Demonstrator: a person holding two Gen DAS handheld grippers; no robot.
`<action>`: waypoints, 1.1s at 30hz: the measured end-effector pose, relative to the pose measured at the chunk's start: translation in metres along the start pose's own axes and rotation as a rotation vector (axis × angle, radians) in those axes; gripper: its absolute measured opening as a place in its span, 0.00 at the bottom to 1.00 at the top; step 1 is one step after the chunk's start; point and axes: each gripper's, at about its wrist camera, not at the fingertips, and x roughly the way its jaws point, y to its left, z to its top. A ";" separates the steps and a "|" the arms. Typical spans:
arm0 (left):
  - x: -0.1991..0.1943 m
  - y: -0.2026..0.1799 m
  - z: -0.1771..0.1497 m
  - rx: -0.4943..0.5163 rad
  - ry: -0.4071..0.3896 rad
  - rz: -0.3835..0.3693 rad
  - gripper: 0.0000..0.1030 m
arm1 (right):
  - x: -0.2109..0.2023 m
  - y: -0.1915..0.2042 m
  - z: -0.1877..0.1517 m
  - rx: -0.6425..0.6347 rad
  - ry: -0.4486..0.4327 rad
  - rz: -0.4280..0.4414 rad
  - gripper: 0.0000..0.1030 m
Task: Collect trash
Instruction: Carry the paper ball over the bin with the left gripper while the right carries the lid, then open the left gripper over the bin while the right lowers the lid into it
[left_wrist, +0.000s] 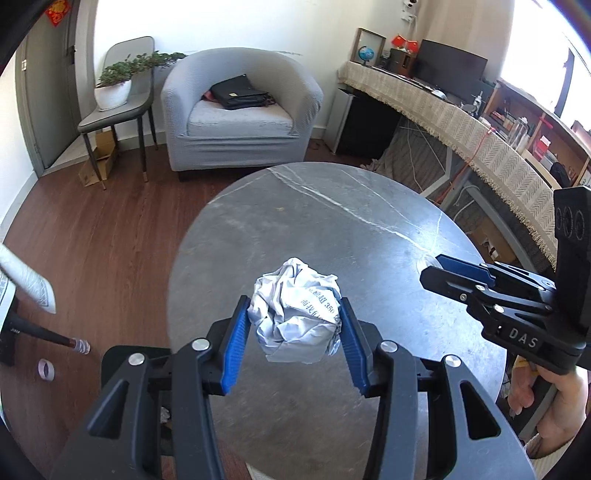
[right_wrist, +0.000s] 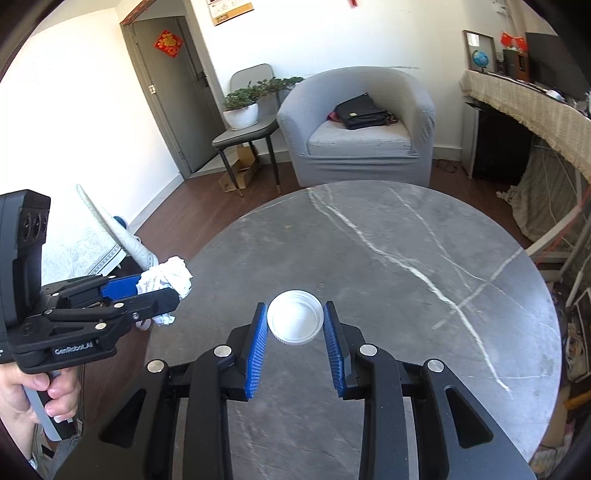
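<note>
My left gripper is shut on a crumpled ball of white printed paper and holds it above the round grey marble table. It also shows in the right wrist view, at the table's left edge, with the paper ball in it. My right gripper is shut on a white plastic lid just above the table. In the left wrist view the right gripper shows at the right, with the lid mostly hidden behind its fingers.
A grey armchair with a black bag stands behind the table. A chair with a potted plant is at the far left. A cloth-covered desk runs along the right. Small items lie on the wooden floor at the left.
</note>
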 end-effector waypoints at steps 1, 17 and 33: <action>-0.003 0.007 -0.002 -0.009 -0.004 0.003 0.48 | 0.003 0.006 0.001 -0.005 0.003 0.005 0.29; -0.042 0.126 -0.051 -0.178 -0.025 0.077 0.48 | 0.069 0.122 0.011 -0.172 0.083 0.070 0.29; -0.037 0.237 -0.119 -0.357 0.037 0.124 0.48 | 0.122 0.237 0.005 -0.313 0.152 0.177 0.29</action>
